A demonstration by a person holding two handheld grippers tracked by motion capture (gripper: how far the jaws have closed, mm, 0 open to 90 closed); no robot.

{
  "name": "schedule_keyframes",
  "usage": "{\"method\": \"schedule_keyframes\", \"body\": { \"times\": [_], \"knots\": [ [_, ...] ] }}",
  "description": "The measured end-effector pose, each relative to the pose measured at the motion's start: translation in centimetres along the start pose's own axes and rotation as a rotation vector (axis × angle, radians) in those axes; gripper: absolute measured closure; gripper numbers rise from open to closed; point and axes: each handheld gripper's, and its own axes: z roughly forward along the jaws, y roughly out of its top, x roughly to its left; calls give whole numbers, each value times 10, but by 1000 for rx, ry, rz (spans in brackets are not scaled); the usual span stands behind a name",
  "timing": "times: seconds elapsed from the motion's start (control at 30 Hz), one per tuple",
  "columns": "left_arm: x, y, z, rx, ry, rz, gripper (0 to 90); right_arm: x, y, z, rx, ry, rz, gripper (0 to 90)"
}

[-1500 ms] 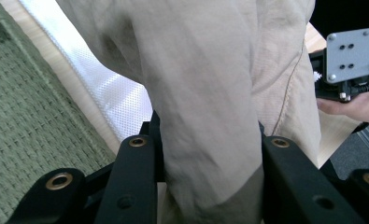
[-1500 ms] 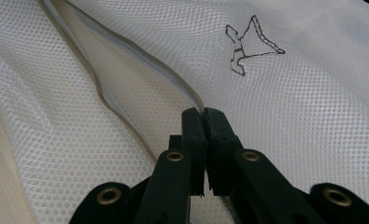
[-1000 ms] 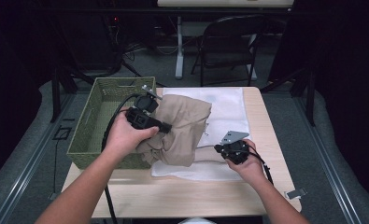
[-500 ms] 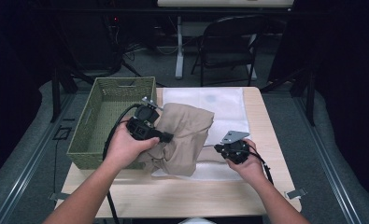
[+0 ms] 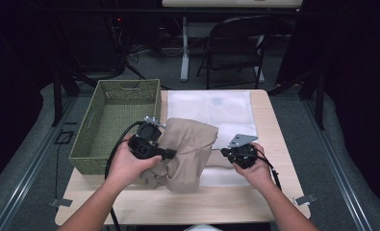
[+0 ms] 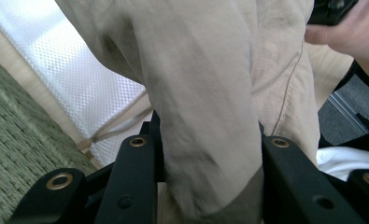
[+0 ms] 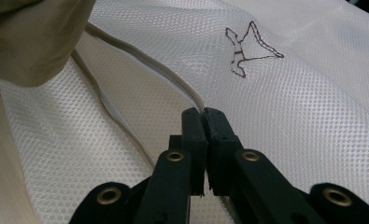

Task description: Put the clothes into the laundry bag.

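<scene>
I have pulled the tan trousers nearer with my left gripper clamped on them, while my right gripper, jaws pressed together, pinches the white mesh bag's edge, perhaps for bagging.

A green woven basket sits on the left part of the wooden bench, its near wall at the bench's left edge. Beyond the far edge stands a dark folding chair on grey floor, with black cables trailing at far left.
</scene>
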Motion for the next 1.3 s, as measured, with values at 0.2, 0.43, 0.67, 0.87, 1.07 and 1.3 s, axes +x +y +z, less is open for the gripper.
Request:
{"method": "schedule_keyframes", "body": {
  "times": [0.2,0.43,0.67,0.87,1.07,1.3],
  "knots": [
    [-1,-9,2,-8,-9,-12,685,0,2,-1,-10,-3,-2,876],
    [1,-17,7,-5,-6,-17,685,1,7,-7,-25,-17,-12,876],
    [0,-24,10,2,-13,-18,685,0,14,-11,-50,-27,-5,876],
    [-4,-27,11,-2,5,-4,685,1,16,-14,-60,-27,-10,877],
    [-5,-30,20,14,-10,-1,685,1,17,-15,-61,-25,-8,877],
    [-7,-36,35,40,-3,8,685,2,17,-15,-61,-27,-9,877]
  ]
}}
